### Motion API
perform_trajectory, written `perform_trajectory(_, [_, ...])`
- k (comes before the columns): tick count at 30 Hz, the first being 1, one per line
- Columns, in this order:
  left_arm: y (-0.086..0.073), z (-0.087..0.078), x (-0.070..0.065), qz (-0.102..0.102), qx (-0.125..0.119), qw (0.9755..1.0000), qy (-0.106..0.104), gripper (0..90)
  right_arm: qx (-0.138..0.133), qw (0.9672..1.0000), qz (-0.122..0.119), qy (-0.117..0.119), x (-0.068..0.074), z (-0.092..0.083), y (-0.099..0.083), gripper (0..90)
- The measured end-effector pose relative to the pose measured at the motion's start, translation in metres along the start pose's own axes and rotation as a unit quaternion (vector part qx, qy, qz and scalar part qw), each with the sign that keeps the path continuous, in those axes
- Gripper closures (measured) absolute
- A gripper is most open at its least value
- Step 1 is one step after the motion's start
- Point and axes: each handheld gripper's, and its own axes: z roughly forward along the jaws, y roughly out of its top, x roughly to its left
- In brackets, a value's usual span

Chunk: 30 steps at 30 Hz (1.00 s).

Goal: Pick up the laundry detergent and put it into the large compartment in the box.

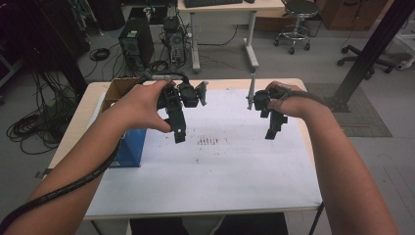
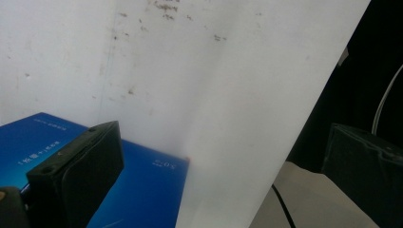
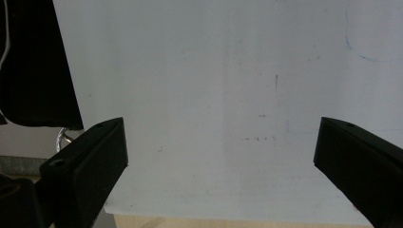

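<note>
We hold both grippers low over the white paper sheet (image 1: 235, 166) that covers most of the table (image 1: 73, 122). Left gripper (image 1: 179, 134) sits at the sheet's left part, tilted down, our left hand (image 1: 142, 105) wrapped round its body; its fingers (image 2: 76, 175) stand wide apart with nothing between them, one over the blue box, the other out past the sheet's edge in the left gripper view. Right gripper (image 1: 271, 133) is at the sheet's right part, held by our right hand (image 1: 288, 100), well apart from the left one; in the right gripper view its fingers (image 3: 85, 171) are spread wide too, empty, bare paper between them. Nearest thing to the left gripper is the blue box (image 1: 129, 147), lying flat at the table's left edge, just beside the sheet and partly under our left forearm; left gripper view shows its top with pale printed text (image 2: 157, 190). An open cardboard box (image 1: 117, 90) stands behind it at the far left corner. Faint dark marks (image 1: 210, 142) sit mid-sheet between the two grippers. A black cable (image 1: 63, 188) runs along our left forearm.
</note>
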Motion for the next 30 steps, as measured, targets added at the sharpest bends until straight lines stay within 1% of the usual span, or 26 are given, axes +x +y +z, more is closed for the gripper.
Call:
perform_trajectory(2, [0.0000, 0.0002, 0.0005, -0.002, -0.002, 1.0000, -0.001, 0.3, 0.000, 1.0000, 0.000, 0.000, -0.0001, 0.0000, 0.0008, 3.8])
perform_trajectory(5, [0.0009, 0.0014, 0.0007, -0.004, 0.001, 1.0000, -0.001, 0.3, 0.000, 1.0000, 0.000, -0.001, -0.0014, -0.0001, 0.0012, 3.8])
perform_trajectory(10, [0.0013, -0.0005, 0.0016, -0.005, -0.004, 1.0000, -0.001, 0.4, 0.001, 1.0000, 0.000, -0.002, -0.0037, 0.0014, 0.0011, 3.8])
perform_trajectory(13, [0.0009, -0.0001, 0.0019, -0.007, -0.002, 1.0000, 0.000, 0.4, 0.001, 1.0000, 0.000, -0.001, -0.0048, 0.0018, 0.0002, 3.8])
perform_trajectory(18, [-0.0010, 0.0021, 0.0017, -0.011, 0.003, 0.9999, -0.003, 0.4, -0.001, 1.0000, 0.003, -0.004, -0.0029, -0.0005, -0.0008, 3.8])
perform_trajectory(25, [-0.0020, -0.0007, 0.0029, -0.015, -0.004, 0.9999, -0.001, 0.4, -0.001, 1.0000, 0.000, -0.004, -0.0001, -0.0005, 0.0002, 3.8])
perform_trajectory(30, [-0.0010, 0.0019, 0.0021, -0.015, -0.002, 0.9999, -0.003, 0.4, 0.001, 1.0000, -0.001, -0.003, -0.0010, -0.0001, 0.0012, 3.8])
